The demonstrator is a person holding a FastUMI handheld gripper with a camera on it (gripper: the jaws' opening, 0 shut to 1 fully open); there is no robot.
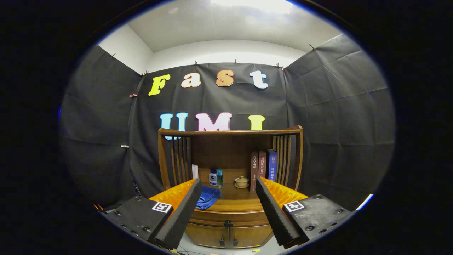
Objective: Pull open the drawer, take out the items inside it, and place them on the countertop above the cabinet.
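A wooden cabinet (230, 212) stands ahead of my gripper (228, 186), which is open with nothing between its fingers. The drawer front (244, 216) with its small dark knob (228, 223) sits shut, low between the two fingers and some way beyond them. Above it lies the countertop (235, 202), framed by slatted wooden sides and a curved top rail. What is inside the drawer is hidden. Below the drawer are two small cabinet doors (228, 236) with dark pulls.
On the countertop: a folded blue cloth (208, 196) at the left, two small bottles (216, 177) at the back, a small lidded cup on a saucer (242, 182), and three upright books (262, 169) at the right. Black cloth walls surround the cabinet.
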